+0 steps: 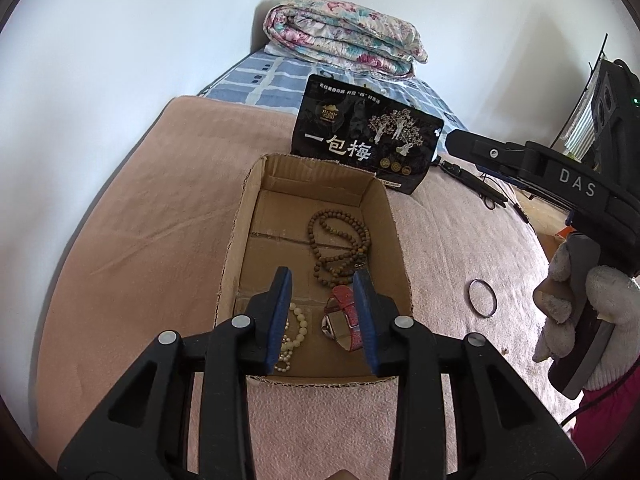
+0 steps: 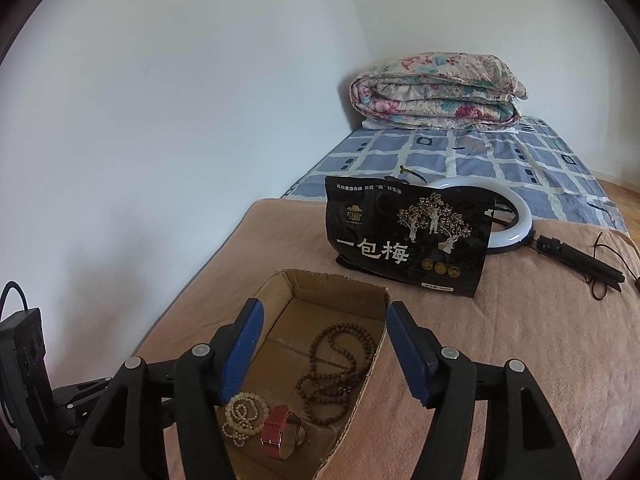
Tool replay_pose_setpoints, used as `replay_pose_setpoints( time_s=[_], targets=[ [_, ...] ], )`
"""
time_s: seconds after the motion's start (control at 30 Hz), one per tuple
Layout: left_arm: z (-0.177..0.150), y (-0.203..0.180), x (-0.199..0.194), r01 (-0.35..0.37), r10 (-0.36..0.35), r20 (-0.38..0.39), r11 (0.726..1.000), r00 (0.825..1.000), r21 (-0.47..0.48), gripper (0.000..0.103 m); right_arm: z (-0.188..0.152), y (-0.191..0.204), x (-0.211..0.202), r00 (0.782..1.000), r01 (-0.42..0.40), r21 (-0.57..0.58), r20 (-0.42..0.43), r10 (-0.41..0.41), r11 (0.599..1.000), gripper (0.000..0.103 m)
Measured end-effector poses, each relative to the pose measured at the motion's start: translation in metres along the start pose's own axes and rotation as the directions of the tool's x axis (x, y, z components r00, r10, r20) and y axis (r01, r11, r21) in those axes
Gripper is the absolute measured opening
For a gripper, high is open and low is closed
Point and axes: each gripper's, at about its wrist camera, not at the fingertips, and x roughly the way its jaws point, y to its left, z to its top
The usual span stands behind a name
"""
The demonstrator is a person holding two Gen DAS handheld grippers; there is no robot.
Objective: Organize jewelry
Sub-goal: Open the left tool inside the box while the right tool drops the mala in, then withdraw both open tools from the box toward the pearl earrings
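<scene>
Inside the cardboard box (image 1: 316,216) on the bed, the wooden bead necklace (image 1: 340,244), pearl bracelet (image 1: 294,334) and red-strapped watch (image 1: 344,320) were gathered. Both the left tongs (image 1: 324,316) and right tongs (image 2: 324,350) were held wide and empty above it (one thin bangle (image 1: 483,297) lay outside, probably awaiting collection).

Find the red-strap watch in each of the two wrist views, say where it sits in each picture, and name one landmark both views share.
Left wrist view: the red-strap watch lies at the near end of the cardboard box, low in the picture, between the open left tool's fingers.
Right wrist view: the watch lies in the box's near end, bottom centre, right of the white bead bracelet.
Shared landmark: the black snack bag behind the box.
</scene>
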Motion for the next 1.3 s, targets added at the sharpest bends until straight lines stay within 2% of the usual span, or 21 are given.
replay_pose_setpoints(
  time_s=[0.2,0.4,0.53,0.7,0.8,0.97,1.0,1.03,1.1,1.3],
  targets=[
    [-0.001,-0.015,-0.023,0.001,-0.003,0.053,0.999,0.999,0.039,0.031,0.001,0.000,-0.020,1.000,0.017,0.002,0.020,-0.017,1.000,0.069],
    [-0.007,-0.040,-0.048,0.007,-0.019,0.114,0.994,0.993,0.105,0.031,0.000,-0.002,-0.050,0.997,0.053,0.000,0.049,-0.053,0.999,0.076],
    [-0.011,-0.060,-0.062,0.018,-0.040,0.141,0.988,0.989,0.154,0.031,-0.003,-0.007,-0.075,0.993,0.086,0.006,0.075,-0.086,0.996,0.085],
    [-0.018,-0.085,-0.076,0.029,-0.065,0.167,0.977,0.984,0.213,0.031,-0.009,-0.017,-0.102,0.988,0.126,0.020,0.091,-0.127,0.992,0.088],
    [-0.022,-0.099,-0.082,0.041,-0.086,0.175,0.969,0.981,0.244,0.031,-0.014,-0.024,-0.117,0.981,0.163,0.024,0.102,-0.164,0.986,0.095],
    [-0.029,-0.119,-0.088,0.054,-0.110,0.180,0.955,0.978,0.290,0.032,-0.028,-0.039,-0.141,0.972,0.205,0.037,0.106,-0.207,0.978,0.097],
    [-0.030,-0.123,-0.089,0.055,-0.114,0.182,0.953,0.977,0.298,0.035,-0.032,-0.042,-0.146,0.971,0.213,0.044,0.106,-0.216,0.976,0.099],
    [-0.031,-0.126,-0.090,0.057,-0.117,0.184,0.951,0.976,0.305,0.042,-0.036,-0.046,-0.152,0.968,0.219,0.054,0.110,-0.224,0.974,0.103],
    [-0.035,-0.134,-0.092,0.061,-0.129,0.191,0.944,0.973,0.323,0.047,-0.043,-0.053,-0.163,0.963,0.233,0.073,0.121,-0.241,0.970,0.103],
    [-0.045,-0.154,-0.093,0.069,-0.147,0.189,0.927,0.971,0.368,0.048,-0.062,-0.075,-0.190,0.945,0.286,0.113,0.133,-0.300,0.951,0.103]
  ],
)
